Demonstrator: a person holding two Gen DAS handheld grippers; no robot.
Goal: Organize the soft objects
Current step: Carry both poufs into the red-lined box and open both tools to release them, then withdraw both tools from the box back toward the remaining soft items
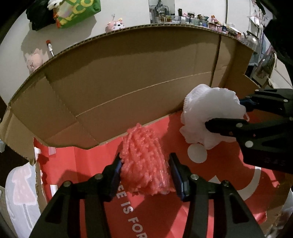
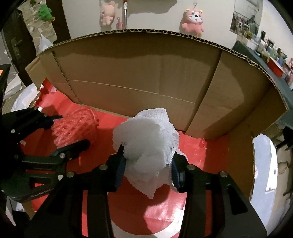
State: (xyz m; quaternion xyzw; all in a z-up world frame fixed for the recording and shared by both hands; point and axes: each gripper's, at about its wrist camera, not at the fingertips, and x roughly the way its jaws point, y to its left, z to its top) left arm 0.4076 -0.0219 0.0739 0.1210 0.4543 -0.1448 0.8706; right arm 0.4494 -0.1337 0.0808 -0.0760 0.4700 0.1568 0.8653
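Observation:
A pink foam net [image 1: 144,164] sits between the fingers of my left gripper [image 1: 145,161], and both pads touch its sides. It hangs low over the red printed sheet [image 1: 82,164] that lines the floor of an open cardboard box [image 1: 128,82]. To its right, my right gripper [image 1: 224,112] is shut on a white foam net [image 1: 207,113]. In the right wrist view the white foam net [image 2: 146,155] bulges out between the pads of my right gripper [image 2: 148,155], above the red sheet [image 2: 192,146]. My left gripper [image 2: 74,129] with the pink net [image 2: 73,126] is at the left.
The box's tall back wall [image 2: 137,73] and right flap [image 2: 228,100] close off the far side. Beyond it, pink plush toys [image 2: 193,22] hang on a white wall. A green bag [image 1: 77,12] hangs at upper left and a cluttered shelf [image 1: 201,18] runs at upper right.

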